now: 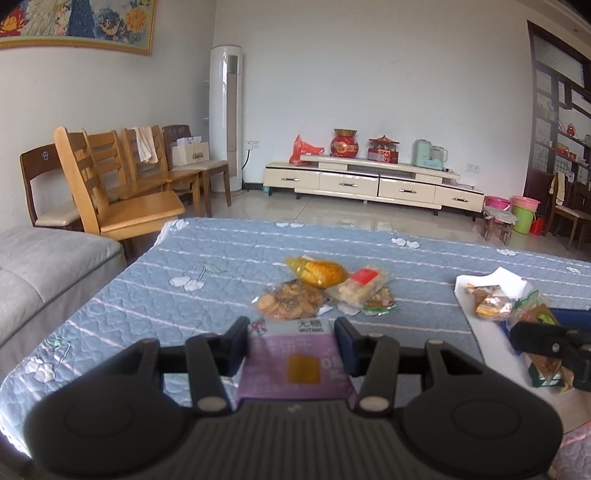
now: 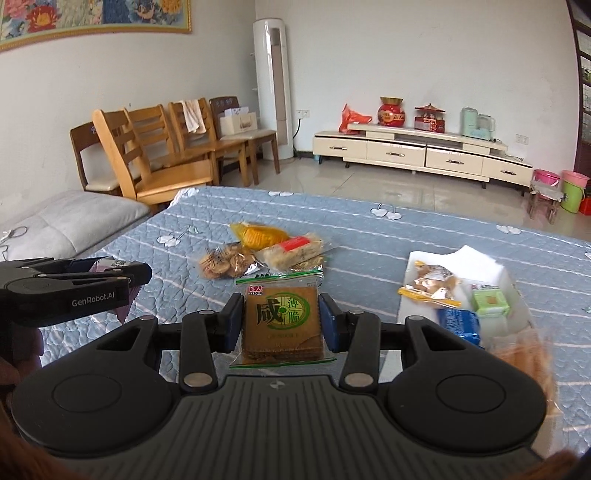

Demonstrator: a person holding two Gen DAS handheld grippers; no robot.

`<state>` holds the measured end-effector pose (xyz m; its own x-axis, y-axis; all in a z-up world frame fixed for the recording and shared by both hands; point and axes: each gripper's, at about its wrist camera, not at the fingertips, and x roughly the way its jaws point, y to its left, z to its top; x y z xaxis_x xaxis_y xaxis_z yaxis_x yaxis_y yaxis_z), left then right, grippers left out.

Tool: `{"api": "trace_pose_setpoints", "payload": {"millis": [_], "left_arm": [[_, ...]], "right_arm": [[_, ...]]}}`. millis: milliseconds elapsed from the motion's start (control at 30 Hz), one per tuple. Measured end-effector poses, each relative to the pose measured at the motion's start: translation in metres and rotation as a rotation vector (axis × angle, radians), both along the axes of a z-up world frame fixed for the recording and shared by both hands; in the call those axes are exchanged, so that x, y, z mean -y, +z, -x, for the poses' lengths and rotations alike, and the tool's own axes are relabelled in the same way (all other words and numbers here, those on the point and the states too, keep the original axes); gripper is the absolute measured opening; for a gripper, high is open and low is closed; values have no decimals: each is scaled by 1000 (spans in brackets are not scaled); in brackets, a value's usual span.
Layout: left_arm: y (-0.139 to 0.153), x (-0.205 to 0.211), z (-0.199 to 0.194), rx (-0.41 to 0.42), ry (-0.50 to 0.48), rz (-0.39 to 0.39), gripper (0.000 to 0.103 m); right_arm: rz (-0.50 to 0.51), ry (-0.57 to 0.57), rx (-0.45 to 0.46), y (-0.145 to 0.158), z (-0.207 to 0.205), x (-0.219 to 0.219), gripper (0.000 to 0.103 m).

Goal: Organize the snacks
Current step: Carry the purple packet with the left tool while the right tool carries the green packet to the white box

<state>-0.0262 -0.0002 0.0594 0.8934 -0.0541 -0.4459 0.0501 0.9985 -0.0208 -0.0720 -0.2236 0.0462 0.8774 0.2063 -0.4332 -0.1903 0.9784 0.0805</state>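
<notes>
Both grippers are loaded: my left gripper (image 1: 291, 341) clamps the purple packet (image 1: 293, 363), my right gripper (image 2: 282, 314) the green cracker pack (image 2: 282, 321). White box (image 2: 417, 260) lies right and ahead (right hand nearer).

A framed floral picture (image 1: 75, 26) hangs in the upper left corner. Below it, wooden chairs (image 1: 122, 188) line the wall at the left, one draped with a towel (image 1: 146, 144). A tall white air conditioner (image 1: 226, 118) stands at upper centre, and a cream TV cabinet (image 1: 373, 184) runs along the right, with pink and green buckets (image 1: 517, 212) beside it.
</notes>
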Motion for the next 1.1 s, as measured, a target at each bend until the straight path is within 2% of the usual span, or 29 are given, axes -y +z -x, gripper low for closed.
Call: {"api": "trace_pose_setpoints", "payload": {"millis": [1100], "left_arm": [[25,36,34,48,-101,12,49]], "right_arm": [[-3,-105,113,25,65,46,54]]}}
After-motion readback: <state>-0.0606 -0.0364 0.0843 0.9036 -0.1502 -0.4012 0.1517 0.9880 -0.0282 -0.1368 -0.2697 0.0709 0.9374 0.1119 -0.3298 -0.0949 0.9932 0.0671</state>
